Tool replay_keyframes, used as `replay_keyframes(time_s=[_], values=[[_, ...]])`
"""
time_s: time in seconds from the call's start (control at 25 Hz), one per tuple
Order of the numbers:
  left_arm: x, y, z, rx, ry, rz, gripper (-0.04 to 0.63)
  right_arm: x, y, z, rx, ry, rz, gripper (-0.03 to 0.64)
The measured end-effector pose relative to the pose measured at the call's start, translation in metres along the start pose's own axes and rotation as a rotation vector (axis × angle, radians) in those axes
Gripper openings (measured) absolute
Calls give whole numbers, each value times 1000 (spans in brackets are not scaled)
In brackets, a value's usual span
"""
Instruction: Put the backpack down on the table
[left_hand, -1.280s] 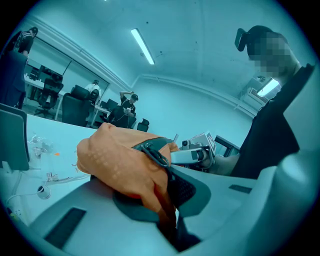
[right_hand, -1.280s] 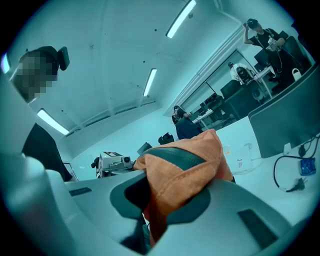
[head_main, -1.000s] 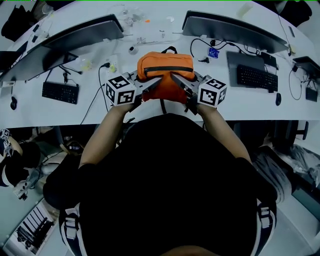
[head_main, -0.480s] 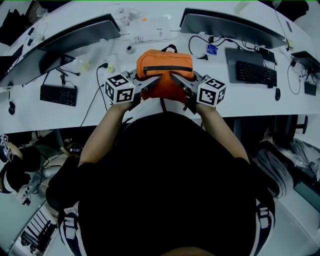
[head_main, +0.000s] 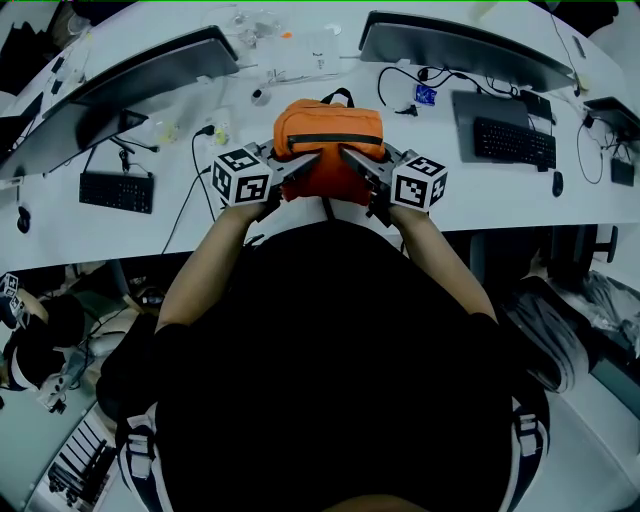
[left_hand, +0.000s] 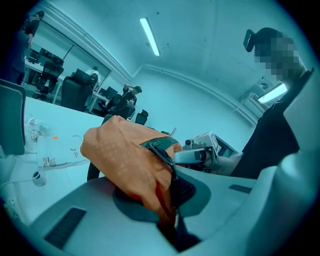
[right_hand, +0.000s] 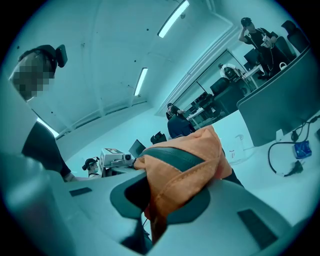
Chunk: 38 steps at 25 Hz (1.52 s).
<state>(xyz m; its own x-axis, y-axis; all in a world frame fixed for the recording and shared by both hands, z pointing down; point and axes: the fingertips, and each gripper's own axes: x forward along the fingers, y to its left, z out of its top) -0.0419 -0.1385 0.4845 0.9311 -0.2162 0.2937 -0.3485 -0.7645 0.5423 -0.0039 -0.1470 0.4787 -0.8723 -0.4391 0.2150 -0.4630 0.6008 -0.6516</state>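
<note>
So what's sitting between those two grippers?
The orange backpack: the left gripper and right gripper each pinch a side of it, seen in the head view.

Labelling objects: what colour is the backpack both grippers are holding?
The backpack is orange with a dark zip band; the head view shows it best.

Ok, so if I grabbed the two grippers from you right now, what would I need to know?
Left hand-held gripper: shut on the left side of the orange backpack.
Right hand-held gripper: shut on its right side.
The backpack is held over the white table, right in front of the person. I can't tell if it touches the table yet.
Done: backpack gripped on both sides.
Left: set it on the table, open both, pull away.
</note>
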Motion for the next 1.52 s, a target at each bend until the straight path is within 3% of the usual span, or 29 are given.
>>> replay_keyframes(time_s=[0.84, 1.52], values=[[19, 48, -42, -101, 99, 18, 57, 25, -52, -38, 117, 87, -26, 69], [33, 80, -59, -184, 131, 29, 57, 41, -84, -51, 158, 143, -36, 69]])
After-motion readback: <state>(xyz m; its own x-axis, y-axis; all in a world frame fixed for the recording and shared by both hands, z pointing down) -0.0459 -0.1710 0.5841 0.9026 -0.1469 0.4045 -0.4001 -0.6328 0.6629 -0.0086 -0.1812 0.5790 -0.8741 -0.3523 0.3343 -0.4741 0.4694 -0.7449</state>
